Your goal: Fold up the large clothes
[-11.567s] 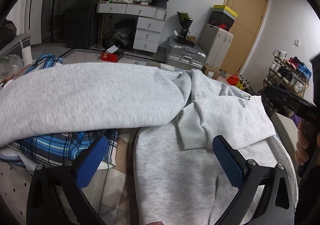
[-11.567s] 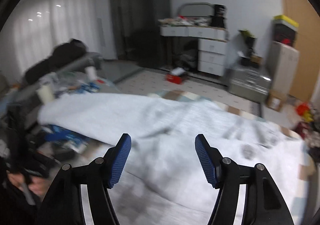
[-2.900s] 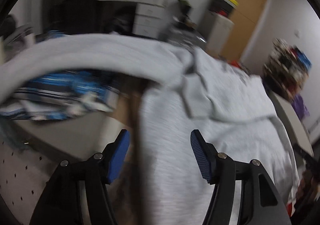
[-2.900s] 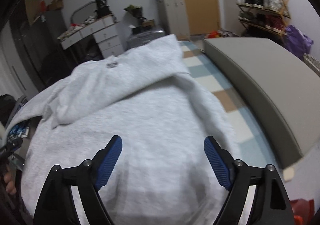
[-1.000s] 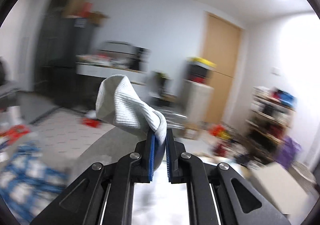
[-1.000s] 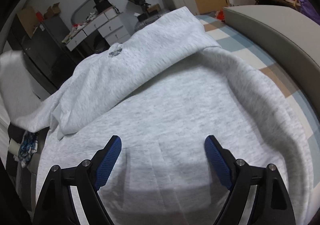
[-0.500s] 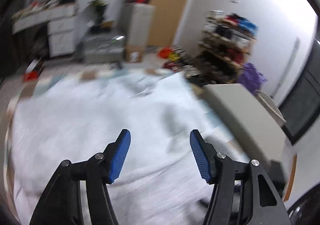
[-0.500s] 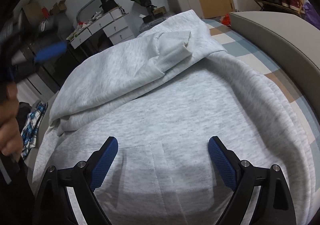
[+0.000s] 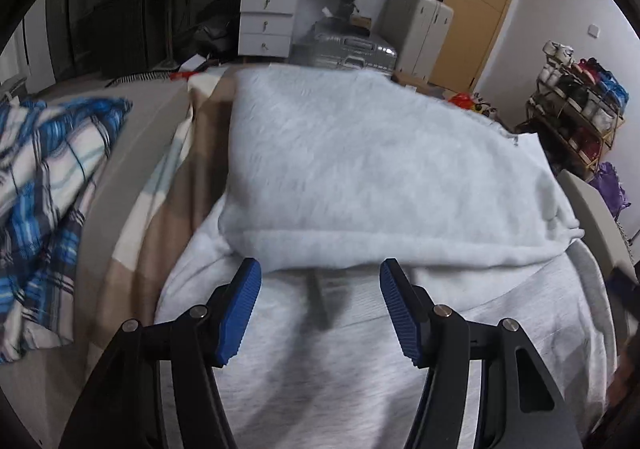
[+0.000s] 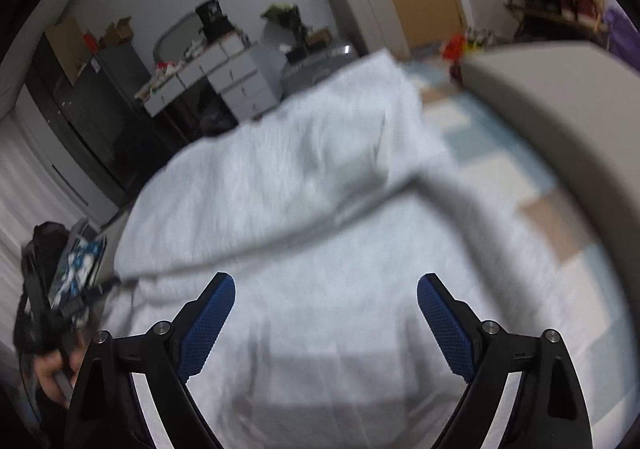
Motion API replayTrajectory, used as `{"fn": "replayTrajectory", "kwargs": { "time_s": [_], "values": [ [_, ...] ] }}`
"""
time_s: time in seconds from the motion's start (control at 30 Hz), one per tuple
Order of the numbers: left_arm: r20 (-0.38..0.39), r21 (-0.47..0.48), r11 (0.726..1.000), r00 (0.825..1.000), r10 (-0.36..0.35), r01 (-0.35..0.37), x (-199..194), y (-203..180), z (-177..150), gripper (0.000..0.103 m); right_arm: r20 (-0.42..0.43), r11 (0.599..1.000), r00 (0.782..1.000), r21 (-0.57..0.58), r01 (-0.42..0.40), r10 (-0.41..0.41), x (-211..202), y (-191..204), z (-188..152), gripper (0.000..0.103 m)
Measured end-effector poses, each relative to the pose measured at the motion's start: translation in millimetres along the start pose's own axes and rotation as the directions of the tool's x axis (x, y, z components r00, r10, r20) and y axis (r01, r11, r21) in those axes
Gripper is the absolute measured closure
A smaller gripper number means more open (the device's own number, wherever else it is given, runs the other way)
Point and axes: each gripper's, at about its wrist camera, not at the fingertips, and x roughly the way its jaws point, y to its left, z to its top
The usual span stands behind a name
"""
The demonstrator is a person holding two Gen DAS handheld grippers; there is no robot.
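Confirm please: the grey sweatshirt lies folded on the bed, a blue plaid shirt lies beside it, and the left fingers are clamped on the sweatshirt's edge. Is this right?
Not quite. The left fingers are open and hold nothing, as the left wrist view shows. The grey sweatshirt does lie folded on the bed, and the blue plaid shirt lies beside it.

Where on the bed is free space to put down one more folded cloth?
The checked blanket lies bare in a strip between the grey sweatshirt and the blue plaid shirt. A second bare patch runs between the sweatshirt and the grey padded edge. The middle is fully covered.
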Motion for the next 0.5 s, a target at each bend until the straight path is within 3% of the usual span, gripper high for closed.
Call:
{"fn": "replayTrajectory", "kwargs": {
  "time_s": [0.13, 0.27, 0.33, 0.43, 0.47, 0.5],
  "values": [
    [-0.042, -0.010, 1.000, 0.999, -0.010, 0.010, 17.2, -14.2, 2.2, 0.046, 0.028, 0.996, 0.999, 0.088, 0.027, -0.030, 28.4, -11.1, 45.0, 0.010],
    [-0.012, 0.017, 1.000, 1.000, -0.022, 0.022, 8.3, -18.8, 1.1, 0.040, -0.091, 0.992, 0.995, 0.114, 0.048, -0.038, 83.4, -12.7, 49.1, 0.036],
    [-0.013, 0.017, 0.999, 0.999, -0.038, 0.038, 4.4, -20.3, -0.8, 0.037, -0.137, 0.993, 0.988, 0.082, 0.082, -0.070, 103.2, -7.4, 43.7, 0.041],
    [-0.015, 0.021, 0.999, 0.999, -0.040, 0.041, -1.2, -18.9, -5.3, 0.035, -0.163, 0.990, 0.979, 0.046, 0.131, -0.122, 118.2, -2.3, 37.6, 0.072],
    [-0.015, 0.023, 0.999, 0.999, -0.039, 0.039, -2.7, -19.5, -6.9, 0.034, -0.133, 0.995, 0.988, 0.052, 0.090, -0.082, 108.5, -0.9, 40.8, 0.084],
    [-0.016, 0.023, 0.999, 0.999, -0.039, 0.040, -4.3, -16.8, -9.5, 0.034, -0.079, 0.997, 0.995, 0.034, 0.065, -0.062, 93.9, 4.7, 45.0, 0.088]
  ]
}}
